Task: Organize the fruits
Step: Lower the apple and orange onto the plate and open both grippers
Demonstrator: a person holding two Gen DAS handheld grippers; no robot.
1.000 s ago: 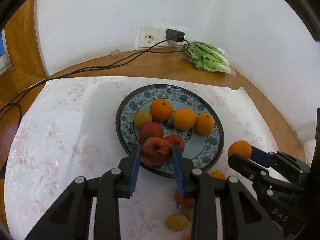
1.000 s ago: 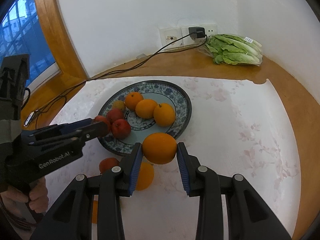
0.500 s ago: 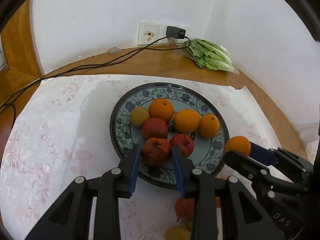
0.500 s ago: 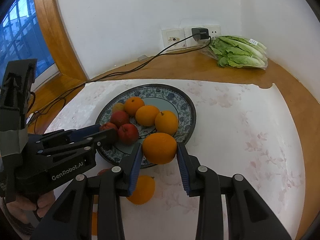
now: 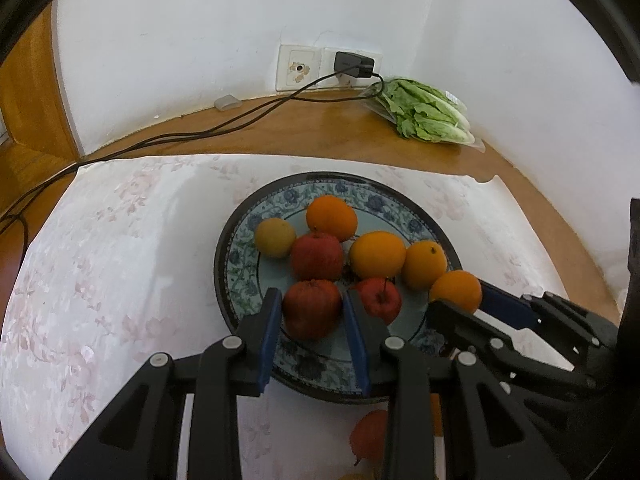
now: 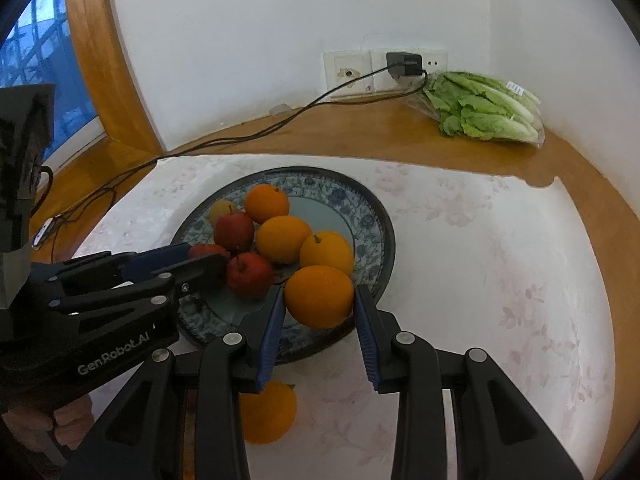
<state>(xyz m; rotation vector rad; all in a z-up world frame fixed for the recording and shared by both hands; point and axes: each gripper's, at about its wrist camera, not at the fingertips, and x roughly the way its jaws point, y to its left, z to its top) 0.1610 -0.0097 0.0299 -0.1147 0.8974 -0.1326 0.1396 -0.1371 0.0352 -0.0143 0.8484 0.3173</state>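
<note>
Holding a red apple [image 5: 313,309] between narrow pads over the near part of the blue-patterned plate [image 5: 236,264], the left tongs [image 5: 310,334] sit beside the right tongs [image 6: 320,320], which clamp an orange [image 6: 319,296] over the plate's near rim. The far half of the plate is bare, while its near half is crowded. Counted on the plate apart from the two held fruits: three oranges [image 5: 377,253], two red apples [image 5: 317,256] and one small yellow fruit [image 5: 275,237], all touching or nearly touching in a cluster just beyond both sets of tongs. Off the plate, on the pale flowered cloth [image 5: 120,264] near the tongs, lie another orange [image 6: 267,412] and a red fruit [image 5: 368,436], both partly hidden by the tong arms. The cloth has wide open room to the left of the plate in the left wrist view and to the right of it in the right wrist view. Beyond the cloth's far edge the wooden desk [image 5: 320,132] runs to the white wall, where a black cable [image 5: 224,130] trails from a plugged-in charger [image 5: 354,65], and a bag of lettuce [image 5: 426,114] lies in the corner. A person's fingers [image 6: 60,424] show under the left tool.
</note>
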